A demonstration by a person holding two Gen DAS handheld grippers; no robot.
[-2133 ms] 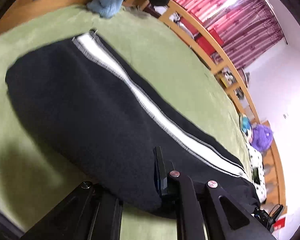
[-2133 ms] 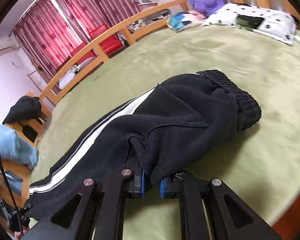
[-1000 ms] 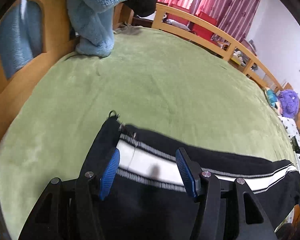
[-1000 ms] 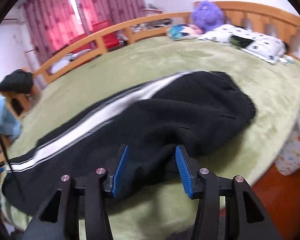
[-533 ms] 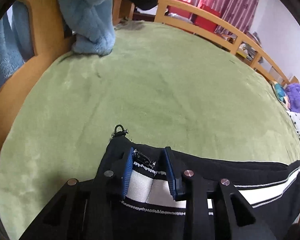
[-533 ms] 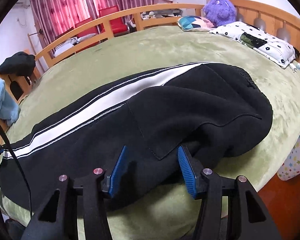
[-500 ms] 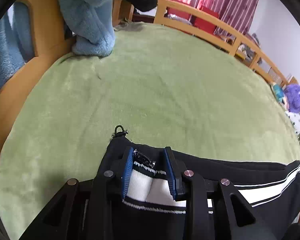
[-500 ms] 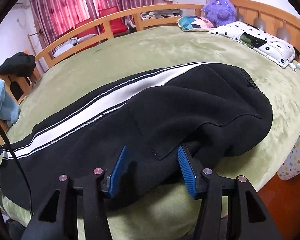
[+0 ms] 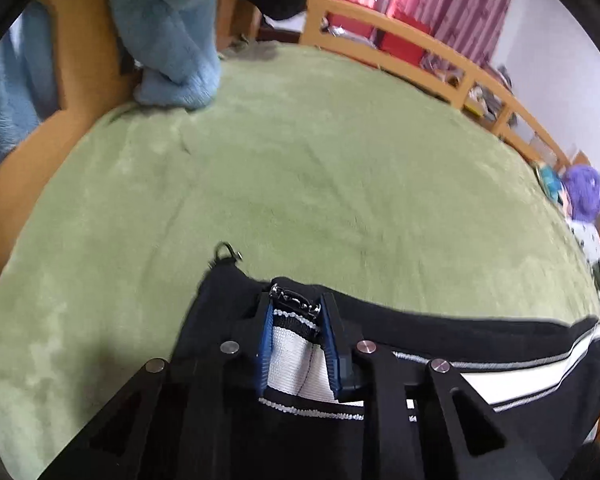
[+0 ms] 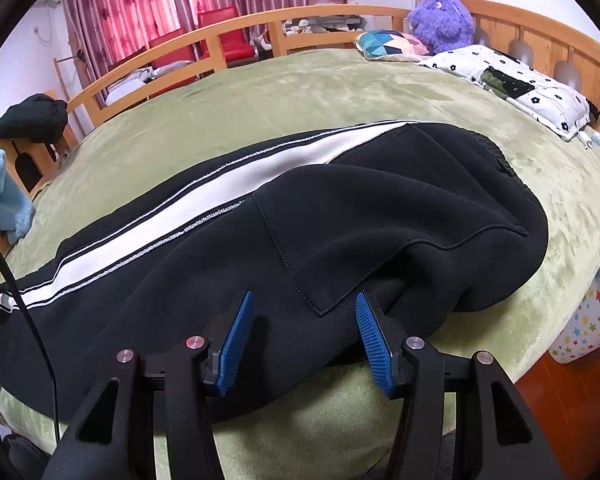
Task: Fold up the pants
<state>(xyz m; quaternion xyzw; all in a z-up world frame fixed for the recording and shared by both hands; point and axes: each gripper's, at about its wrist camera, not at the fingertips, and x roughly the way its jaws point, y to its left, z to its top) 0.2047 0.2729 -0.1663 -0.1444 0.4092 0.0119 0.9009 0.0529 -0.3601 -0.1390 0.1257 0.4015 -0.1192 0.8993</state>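
Observation:
Black pants (image 10: 340, 216) with a white side stripe (image 10: 180, 220) lie stretched across the green bed, waistband at the right. In the left wrist view my left gripper (image 9: 296, 312) is shut on the cuff end of the pants (image 9: 480, 340), pinching the white stripe (image 9: 296, 356) beside a metal zipper pull (image 9: 292, 298). My right gripper (image 10: 304, 312) is open, its blue pads (image 10: 236, 340) either side of the black cloth near the hip, at the bed's front edge.
Green blanket (image 9: 300, 160) covers the bed. Wooden rail (image 10: 260, 28) runs along the far side. Light blue fleece (image 9: 172, 32) hangs at the footboard. Purple plush (image 10: 440, 20), pillows (image 10: 520, 84) at the head. A star-patterned bin (image 10: 592, 320) stands beside the bed.
My left gripper has closed tighter on the striped cuff and lifted it a little. My right gripper stays open over the hip; it had let go of the cloth earlier.

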